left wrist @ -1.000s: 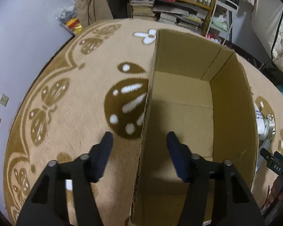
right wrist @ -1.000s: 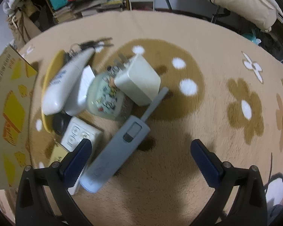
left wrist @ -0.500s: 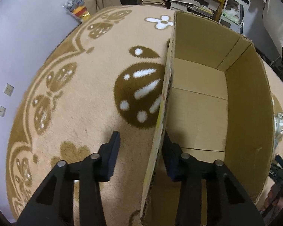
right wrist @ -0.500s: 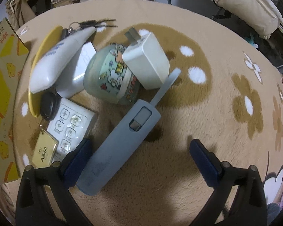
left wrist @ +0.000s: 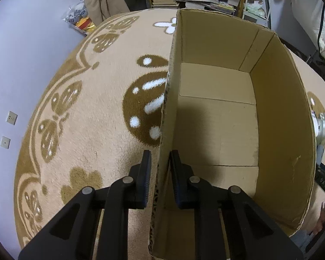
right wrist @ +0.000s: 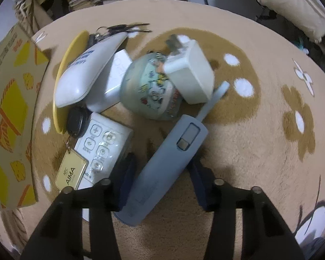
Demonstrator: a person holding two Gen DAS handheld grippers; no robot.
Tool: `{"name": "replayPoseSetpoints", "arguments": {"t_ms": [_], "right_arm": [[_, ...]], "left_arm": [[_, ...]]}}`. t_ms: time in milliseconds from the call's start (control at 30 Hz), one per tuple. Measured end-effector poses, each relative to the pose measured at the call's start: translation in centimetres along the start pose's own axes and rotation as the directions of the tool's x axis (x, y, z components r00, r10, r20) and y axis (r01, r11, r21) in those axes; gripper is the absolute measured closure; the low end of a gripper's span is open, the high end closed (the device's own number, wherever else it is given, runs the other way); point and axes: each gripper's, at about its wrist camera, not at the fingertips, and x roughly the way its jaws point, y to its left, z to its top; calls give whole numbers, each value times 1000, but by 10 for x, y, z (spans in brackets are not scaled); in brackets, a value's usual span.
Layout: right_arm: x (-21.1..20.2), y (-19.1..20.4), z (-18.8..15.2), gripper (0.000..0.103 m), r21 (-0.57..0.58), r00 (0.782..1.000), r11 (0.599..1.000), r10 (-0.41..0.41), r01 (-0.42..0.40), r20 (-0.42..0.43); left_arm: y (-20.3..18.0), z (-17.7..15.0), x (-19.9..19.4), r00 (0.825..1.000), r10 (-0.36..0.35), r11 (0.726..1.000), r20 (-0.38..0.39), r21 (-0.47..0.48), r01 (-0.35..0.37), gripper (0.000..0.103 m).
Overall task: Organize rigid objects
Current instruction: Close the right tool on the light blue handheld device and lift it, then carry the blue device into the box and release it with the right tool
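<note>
An empty cardboard box stands on the patterned rug. My left gripper is shut on the box's left wall near its front corner, one pad outside and one inside. In the right wrist view a long blue-grey device with a strap lies slanted on the rug. My right gripper points down over its lower half. Its jaws are closing with the device between them, and both pads look to touch its sides. Behind it lie a cartoon-printed round tin, a white charger and a white tube.
A yellow plate lies under the tube. A white button panel, a black key fob with a gold tag and keys lie beside it. The box's printed outer side is at the left. Shelves with books stand beyond the rug.
The left jaws narrowed from wide apart to pinching the box's left wall. The right jaws came in from fully spread to both sides of the blue-grey device, and the gripper drew closer to it.
</note>
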Motion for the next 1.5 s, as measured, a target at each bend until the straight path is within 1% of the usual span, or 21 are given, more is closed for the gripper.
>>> {"name": "replayPoseSetpoints", "arguments": {"t_ms": [67,167,233,367,467,533,600,733,800,933,967,1067,1133,1267,1500], "right_arm": [[-2,-10,4,65,37,1000,999,14,-14,-4],[-7,-21,5,71,85,1000,996,25,-25,-8],[-8,-25,7,72,104,1000,994,28,-26,-13],[-13,-40,6,73,158,998,985,67,-64,-12],[-24,-45,6,73,167,997,983,78,-77,2],[-29,-47,2,73,174,996,981,84,-85,13],[-40,-48,-14,73,193,995,976,96,-99,29],[-54,-53,-17,73,221,990,966,122,-134,69],[-62,-50,-16,73,205,987,968,128,-146,97],[-70,-30,-6,73,133,986,984,103,-120,131],[-73,-29,-8,73,128,985,984,108,-125,133],[-84,-18,-5,73,99,977,980,159,-174,145],[-92,-11,-2,73,72,973,981,168,-181,158],[-122,14,7,73,-22,950,976,218,-219,222],[-155,64,28,73,-153,913,947,313,-281,260]], "left_arm": [[-3,-2,-1,1000,8,1000,5,12,-8,91],[-5,-3,-2,1000,20,1000,11,24,-20,91],[-5,-4,-3,1000,23,999,14,25,-23,91],[-7,-7,-4,999,42,998,23,42,-43,91],[-8,-8,-5,999,44,998,21,40,-45,90],[-8,-7,-5,999,43,998,19,36,-43,90],[-7,-8,-5,999,42,998,16,39,-43,90],[-3,-8,-6,999,33,999,6,23,-33,90],[-2,-7,-6,1000,26,1000,-1,13,-26,90],[-2,-8,-6,1000,31,999,-3,10,-31,90],[-3,-8,-6,999,31,999,-3,10,-31,90],[-2,-8,-7,1000,28,1000,-4,5,-28,90],[-2,-8,-7,1000,27,1000,-5,5,-27,90],[-2,-8,-8,1000,27,1000,-5,5,-27,90],[-2,-9,-8,1000,28,1000,-6,5,-28,90]]}}
